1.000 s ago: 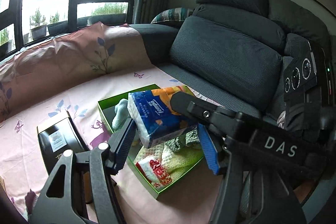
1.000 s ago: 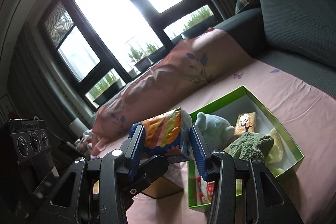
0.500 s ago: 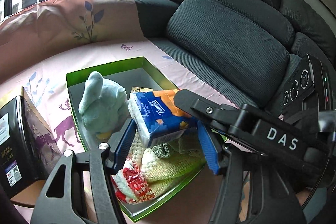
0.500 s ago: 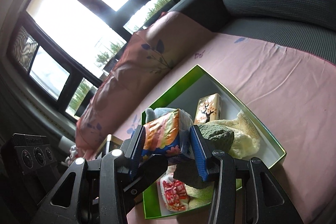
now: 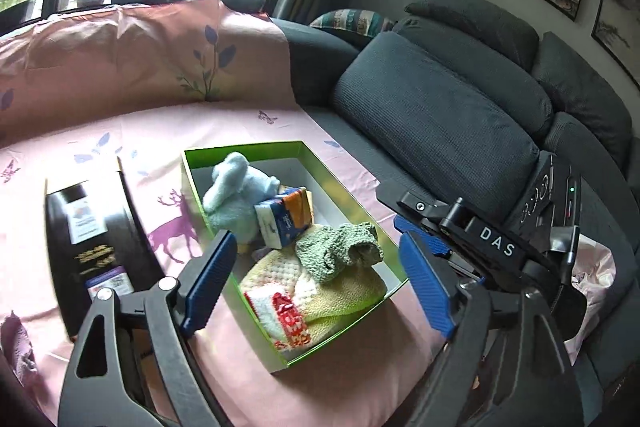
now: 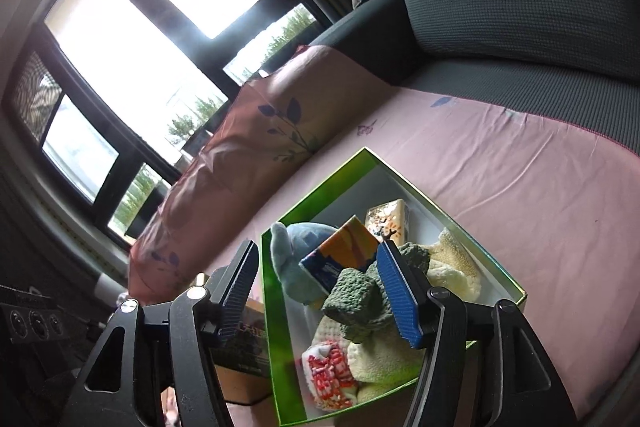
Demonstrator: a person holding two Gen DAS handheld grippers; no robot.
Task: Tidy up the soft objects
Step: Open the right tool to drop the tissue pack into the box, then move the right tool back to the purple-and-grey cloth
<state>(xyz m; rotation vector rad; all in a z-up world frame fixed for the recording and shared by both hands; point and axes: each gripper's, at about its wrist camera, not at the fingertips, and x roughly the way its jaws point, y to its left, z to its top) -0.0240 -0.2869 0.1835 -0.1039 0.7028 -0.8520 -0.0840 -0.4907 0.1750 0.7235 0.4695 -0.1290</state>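
Observation:
A blue and orange tissue pack (image 5: 284, 223) lies tilted in the green box (image 5: 244, 147), leaning on a pale blue plush toy (image 5: 236, 195) and a green knitted cloth (image 5: 340, 251). Below them sit a yellow cloth (image 5: 320, 291) and a red-and-white cloth (image 5: 284, 315). My left gripper (image 5: 317, 239) hovers over the box's near end, its jaws opening, nothing between the pads. My right gripper (image 6: 317, 246) hangs over the same box (image 6: 320, 187), jaws opening too, with the tissue pack (image 6: 344, 255) lying free beyond its pads. A small gold packet (image 6: 390, 223) rests at the back.
A black box (image 5: 92, 239) stands left of the green box on the pink printed sheet (image 5: 120, 131). Dark grey sofa cushions (image 5: 432, 131) rise on the right. The right gripper's black body marked DAS (image 5: 496, 247) crosses the left view. Windows fill the far wall.
Both grippers held the tissue pack between them; both have let go and widened. The pack now rests in the green box, and the left gripper has drawn back from it.

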